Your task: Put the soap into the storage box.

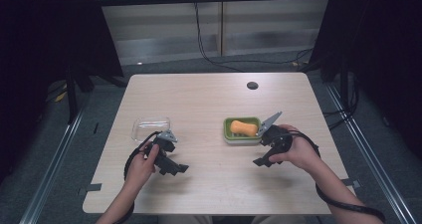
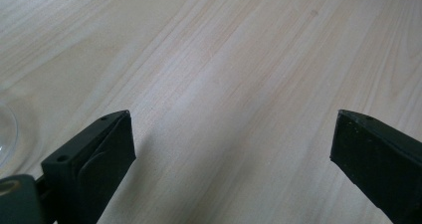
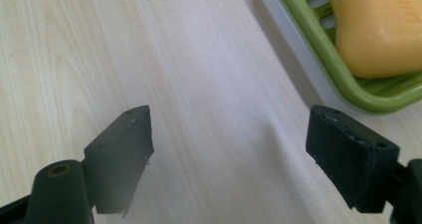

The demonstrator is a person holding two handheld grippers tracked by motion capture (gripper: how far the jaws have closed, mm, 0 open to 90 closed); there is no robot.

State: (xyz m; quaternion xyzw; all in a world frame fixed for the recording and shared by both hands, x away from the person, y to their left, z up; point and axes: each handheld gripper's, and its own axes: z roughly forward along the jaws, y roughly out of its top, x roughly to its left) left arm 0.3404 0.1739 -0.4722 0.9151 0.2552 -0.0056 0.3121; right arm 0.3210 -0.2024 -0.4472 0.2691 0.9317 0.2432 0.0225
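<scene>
- Right gripper [image 3: 229,149]: jaws parted, nothing between them, bare table [image 3: 149,59] beneath.
- Soap [image 3: 380,25]: ahead and right of the jaws, lying in a green dish [image 3: 348,92]. Likely light, firm and slick; best pinched across its narrow sides.
- Left gripper [image 2: 231,154]: jaws wide, empty; a clear lid [image 1: 151,126] just beyond.

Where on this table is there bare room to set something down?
Free: the far half of the table, apart from the dark disc; the strip between the clear lid and the soap dish; the near edge between the hands. Crowded: around the dish, by the right gripper.
</scene>
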